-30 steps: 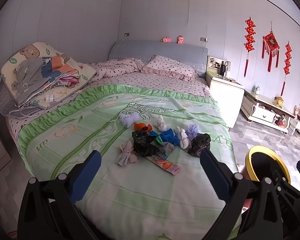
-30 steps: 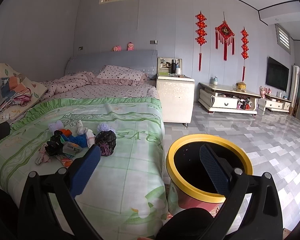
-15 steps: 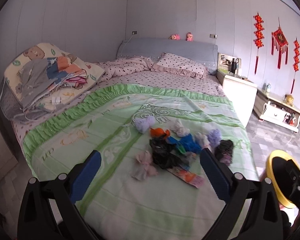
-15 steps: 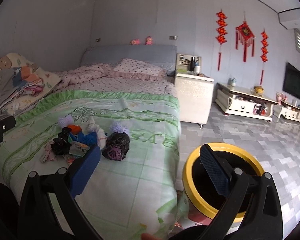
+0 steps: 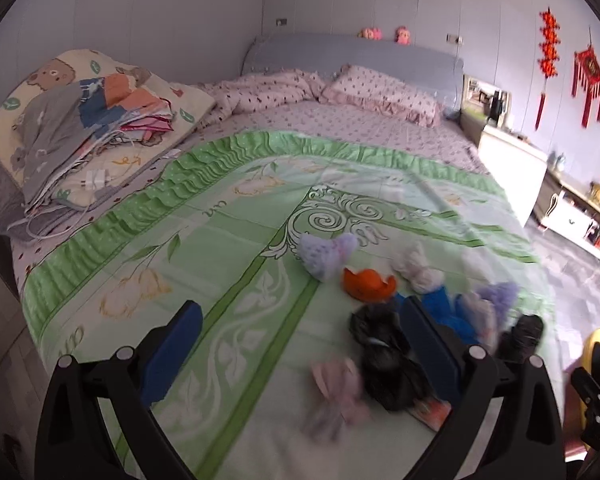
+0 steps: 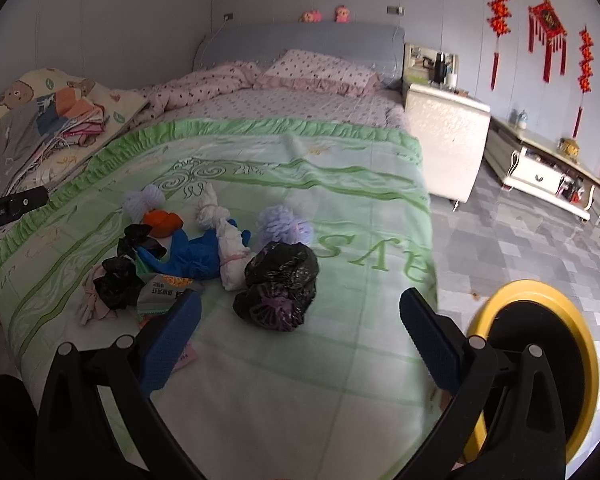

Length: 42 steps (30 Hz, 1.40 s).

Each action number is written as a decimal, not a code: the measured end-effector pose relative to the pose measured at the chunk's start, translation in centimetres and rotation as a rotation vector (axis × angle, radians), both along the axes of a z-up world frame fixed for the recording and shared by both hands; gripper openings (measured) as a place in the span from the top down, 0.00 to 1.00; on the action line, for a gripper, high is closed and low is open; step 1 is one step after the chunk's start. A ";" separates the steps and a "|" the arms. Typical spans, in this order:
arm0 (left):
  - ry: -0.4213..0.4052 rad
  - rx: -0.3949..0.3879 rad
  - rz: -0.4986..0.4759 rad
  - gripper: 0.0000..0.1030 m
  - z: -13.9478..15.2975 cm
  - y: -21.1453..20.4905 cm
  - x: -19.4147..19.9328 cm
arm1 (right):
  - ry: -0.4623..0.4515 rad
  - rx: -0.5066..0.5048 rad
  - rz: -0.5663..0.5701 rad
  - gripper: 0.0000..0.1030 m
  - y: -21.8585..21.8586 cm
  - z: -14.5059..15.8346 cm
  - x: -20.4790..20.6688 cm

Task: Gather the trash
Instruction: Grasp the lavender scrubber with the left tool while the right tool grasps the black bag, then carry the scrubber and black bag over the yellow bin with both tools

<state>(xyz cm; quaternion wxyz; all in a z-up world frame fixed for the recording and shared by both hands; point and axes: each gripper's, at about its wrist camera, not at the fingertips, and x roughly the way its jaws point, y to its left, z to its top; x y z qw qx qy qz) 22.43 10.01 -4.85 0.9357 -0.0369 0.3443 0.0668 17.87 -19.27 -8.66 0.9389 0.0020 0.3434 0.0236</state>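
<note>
Both claws are released, with the blue pads wide apart and nothing between them. The left claw (image 5: 296,344) hangs above the green blanket (image 5: 228,240) of the bed, near its foot edge. The right claw (image 6: 300,328) hangs over the foot edge of the same bed, closer to the right corner.

The trash lies in one loose pile on the blanket, toward the foot edge. In the right wrist view the full black bag (image 6: 278,286) is the nearest piece, just beyond the right claw. Beside it lie a white knotted bag (image 6: 230,254), a blue bag (image 6: 198,252), an orange piece (image 6: 162,222), a pale purple ball (image 6: 284,226), a smaller crumpled black bag (image 6: 118,282) and a printed wrapper (image 6: 166,292). Some of these touch each other.

The yellow-rimmed bin (image 6: 540,364) stands on the tiled floor, just beside the right corner of the bed's foot edge. In the left wrist view only a part of its rim (image 5: 596,340) shows.
</note>
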 end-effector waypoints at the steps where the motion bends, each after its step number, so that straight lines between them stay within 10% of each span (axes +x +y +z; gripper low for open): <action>1: 0.013 -0.005 -0.009 0.07 -0.5 0.3 1.3 | 0.014 0.006 -0.001 0.07 0.2 -0.4 1.1; 14: 0.148 0.104 -0.030 0.07 -6.7 1.0 14.1 | 0.120 0.134 -0.022 0.07 -0.2 -4.7 6.8; 25: 0.181 0.051 -0.051 0.08 -10.0 0.8 19.0 | 0.146 0.160 0.009 0.10 -0.3 -6.4 8.0; 34: 0.243 0.006 -0.153 0.56 -12.3 -1.2 21.2 | 0.228 0.235 0.044 0.45 -0.4 -8.1 9.6; 42: 0.203 -0.052 -0.154 0.65 -12.0 -0.9 21.1 | 0.225 0.321 0.059 0.59 -1.7 -8.2 9.9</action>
